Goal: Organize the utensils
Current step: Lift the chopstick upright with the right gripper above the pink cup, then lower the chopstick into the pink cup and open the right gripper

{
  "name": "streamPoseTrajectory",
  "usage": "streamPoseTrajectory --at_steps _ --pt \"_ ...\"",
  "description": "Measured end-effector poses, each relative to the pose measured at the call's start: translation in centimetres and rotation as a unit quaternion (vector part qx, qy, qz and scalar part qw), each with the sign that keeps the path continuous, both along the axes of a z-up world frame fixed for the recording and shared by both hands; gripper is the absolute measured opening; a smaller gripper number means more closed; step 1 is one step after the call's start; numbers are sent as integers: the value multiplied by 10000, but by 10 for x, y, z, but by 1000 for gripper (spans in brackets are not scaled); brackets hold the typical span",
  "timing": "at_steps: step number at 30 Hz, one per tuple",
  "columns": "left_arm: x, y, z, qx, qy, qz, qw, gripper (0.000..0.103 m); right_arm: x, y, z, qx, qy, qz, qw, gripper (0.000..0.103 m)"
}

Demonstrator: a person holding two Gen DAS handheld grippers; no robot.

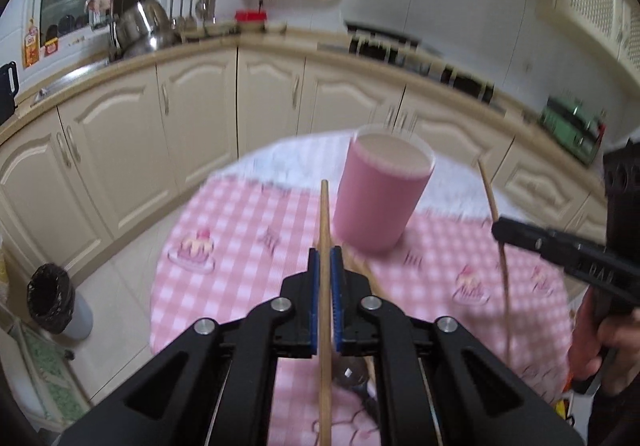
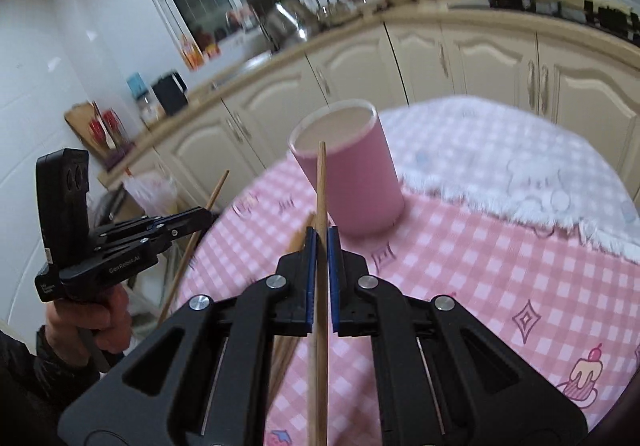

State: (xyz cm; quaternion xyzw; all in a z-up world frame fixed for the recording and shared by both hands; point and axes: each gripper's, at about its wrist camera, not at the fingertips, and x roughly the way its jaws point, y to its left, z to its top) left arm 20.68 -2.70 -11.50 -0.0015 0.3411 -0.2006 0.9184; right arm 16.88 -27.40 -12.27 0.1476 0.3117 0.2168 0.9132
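Hand-held gripper (image 1: 325,258) around chopstick (image 1: 325,205)

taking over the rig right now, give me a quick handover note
Left gripper: shut on a chopstick, held off the table.
Right gripper: shut on another chopstick, also lifted.
Pink cup stands upright on the checked cloth, ahead of both grippers; nothing shows sticking out of it.
More chopsticks and a spoon lie on the cloth under the left gripper.
Done: both chopsticks picked up.
Left: drop both in the cup, then likely the remaining utensils.
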Motion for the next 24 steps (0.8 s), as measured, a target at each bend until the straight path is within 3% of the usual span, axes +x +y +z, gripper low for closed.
streamPoseTrajectory --at_steps 7,13,19,24 --pt "1 -2 34 -352 -610 98 9975 5 -8 1 22 160 -533 34 9984 6" --pt "3 -12 66 -677 -1293 33 9893 5 -9 1 51 311 -990 4 9946 6" --pt "19 -31 104 -1041 -2028 -48 9737 5 5 -7 96 486 -1605 -233 9856 6" --pt "42 -57 133 -1353 -2741 -116 9521 5 33 -7 136 461 -2088 -462 9758 6"
